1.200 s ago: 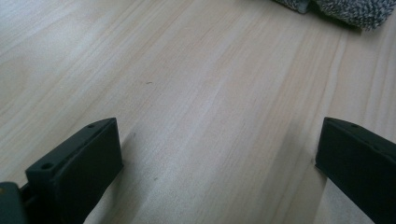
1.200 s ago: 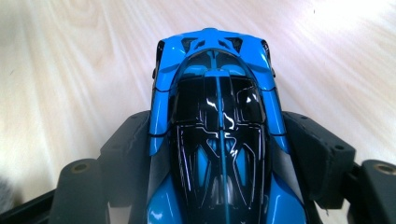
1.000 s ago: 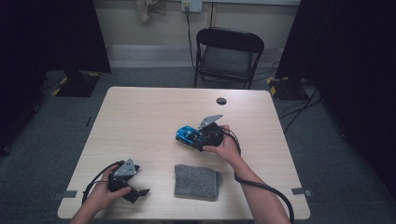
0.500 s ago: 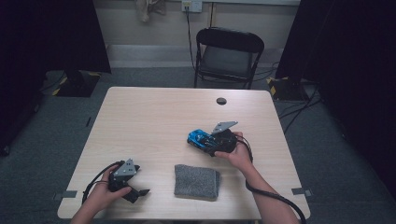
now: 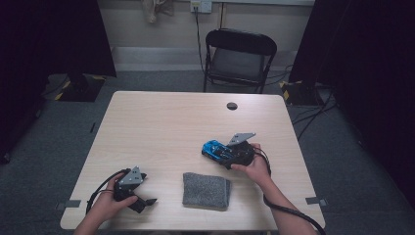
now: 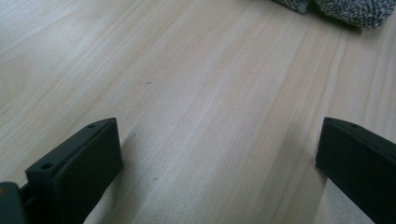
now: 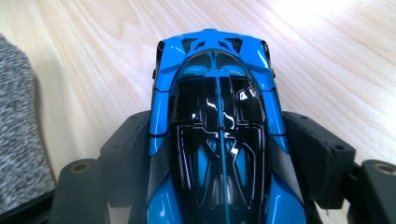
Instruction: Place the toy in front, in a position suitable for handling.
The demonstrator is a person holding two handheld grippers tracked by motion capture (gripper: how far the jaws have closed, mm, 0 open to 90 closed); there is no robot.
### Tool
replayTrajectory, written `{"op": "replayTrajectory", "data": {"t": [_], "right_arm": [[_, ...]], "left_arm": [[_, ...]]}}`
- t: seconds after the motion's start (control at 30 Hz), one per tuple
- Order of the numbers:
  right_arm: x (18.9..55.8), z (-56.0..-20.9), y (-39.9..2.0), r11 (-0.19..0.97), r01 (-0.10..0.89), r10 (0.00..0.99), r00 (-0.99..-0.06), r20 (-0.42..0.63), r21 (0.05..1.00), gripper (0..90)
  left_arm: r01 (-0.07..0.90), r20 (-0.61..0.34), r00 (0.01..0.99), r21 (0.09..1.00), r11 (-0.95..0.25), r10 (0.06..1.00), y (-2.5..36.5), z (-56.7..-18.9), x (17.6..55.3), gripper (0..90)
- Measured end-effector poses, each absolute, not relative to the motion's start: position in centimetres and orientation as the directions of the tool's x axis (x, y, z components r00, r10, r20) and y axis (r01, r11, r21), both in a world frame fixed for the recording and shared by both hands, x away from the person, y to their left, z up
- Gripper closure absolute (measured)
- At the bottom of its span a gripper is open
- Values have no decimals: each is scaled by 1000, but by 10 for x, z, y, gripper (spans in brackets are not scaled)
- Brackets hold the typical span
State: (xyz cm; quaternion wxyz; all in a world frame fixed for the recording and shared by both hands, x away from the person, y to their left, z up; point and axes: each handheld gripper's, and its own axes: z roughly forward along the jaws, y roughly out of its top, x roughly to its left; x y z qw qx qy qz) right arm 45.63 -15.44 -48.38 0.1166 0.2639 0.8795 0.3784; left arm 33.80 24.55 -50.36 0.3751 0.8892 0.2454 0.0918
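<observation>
The right hand-held gripper [image 5: 234, 154] is pinching a blue toy car [image 5: 218, 150] — in the right gripper view both black pads are pressing against the flanks of the car [image 7: 217, 135], whose blue-and-black roof is running straight up between them. On the high view the car is sitting right of the middle of the surface [image 5: 161, 122], nearer its right edge than its left, with its free end pointing toward the left edge; whether its wheels are touching the wood I cannot tell.

The left hand-held gripper [image 5: 142, 200] is resting near the front-left corner of the surface, jaws spread wide with bare wood between them. A folded grey cloth [image 5: 206, 190] is lying near the front edge, between the two grippers — just in front of the car and apart from it. Its fuzzy edge is showing at the top of the left gripper view [image 6: 345, 10].
</observation>
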Motion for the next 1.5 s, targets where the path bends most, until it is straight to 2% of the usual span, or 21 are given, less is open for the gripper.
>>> {"op": "replayTrajectory", "data": {"t": [1.23,1.3,1.4,1.5], "right_arm": [[447,-500,-170,530,388,580,-815,11,754,267],[448,-500,-170,527,397,585,-811,19,751,256],[448,-500,-170,525,405,595,-804,18,749,189],[448,-499,-169,529,402,592,-806,15,747,176]], "left_arm": [[367,-21,863,712,-598,505,246,-504,338,0],[367,-20,863,712,-598,505,246,-504,338,0],[367,-20,863,712,-598,505,246,-504,338,0],[367,-21,863,712,-599,505,246,-504,338,0]]}}
